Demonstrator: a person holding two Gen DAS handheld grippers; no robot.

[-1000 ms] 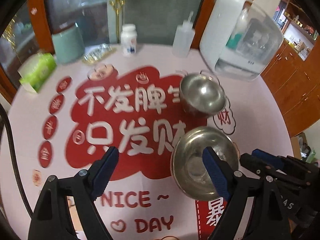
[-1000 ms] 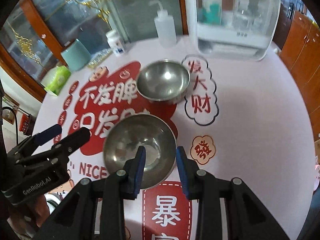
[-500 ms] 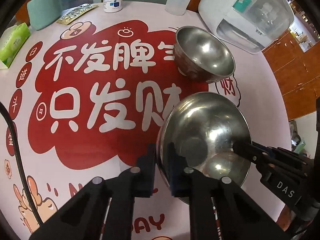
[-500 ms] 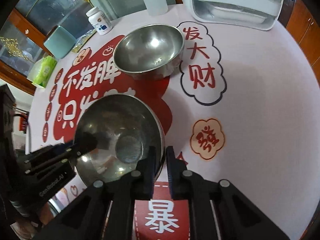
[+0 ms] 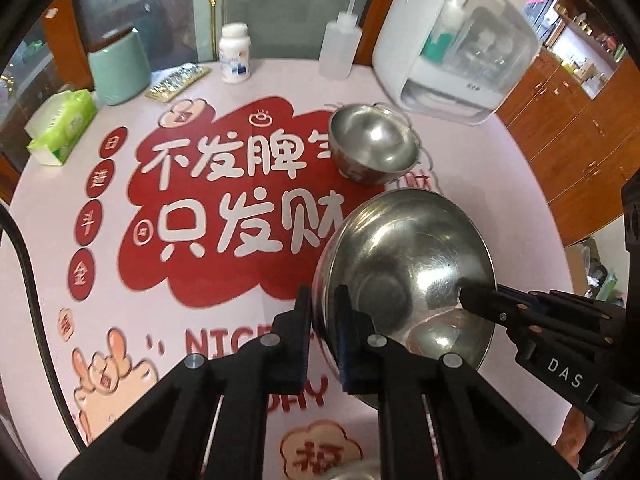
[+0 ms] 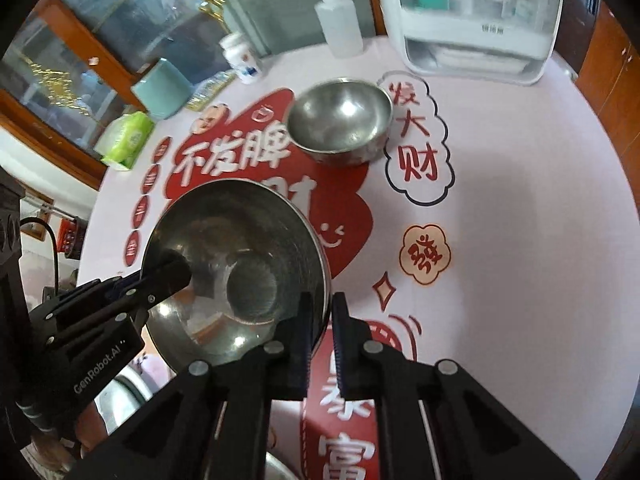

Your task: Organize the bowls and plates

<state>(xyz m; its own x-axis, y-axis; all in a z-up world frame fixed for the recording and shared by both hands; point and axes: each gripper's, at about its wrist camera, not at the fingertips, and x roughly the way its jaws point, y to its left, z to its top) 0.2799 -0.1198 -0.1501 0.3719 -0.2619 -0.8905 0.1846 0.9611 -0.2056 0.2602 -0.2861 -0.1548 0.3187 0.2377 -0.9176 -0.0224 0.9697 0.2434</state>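
Note:
A large steel bowl (image 5: 412, 264) is held tilted above the table by both grippers. My left gripper (image 5: 323, 308) is shut on its left rim. My right gripper (image 6: 320, 316) is shut on its right rim, and the bowl fills the lower left of the right wrist view (image 6: 236, 268). The right gripper's fingers (image 5: 480, 300) reach into the bowl from the right in the left wrist view. A second, smaller steel bowl (image 5: 372, 148) stands upright on the table behind it; it also shows in the right wrist view (image 6: 340, 120).
A white countertop appliance (image 5: 456, 40) stands at the back right. A squeeze bottle (image 5: 340, 48), a white pill bottle (image 5: 235, 54), a teal box (image 5: 118, 68) and a green tissue pack (image 5: 62, 124) line the back edge. Another steel rim (image 6: 124, 396) shows below the lifted bowl.
Both grippers have closed on opposite rims of the large bowl and lifted it off the table, tilting it; the smaller bowl has stayed in place.

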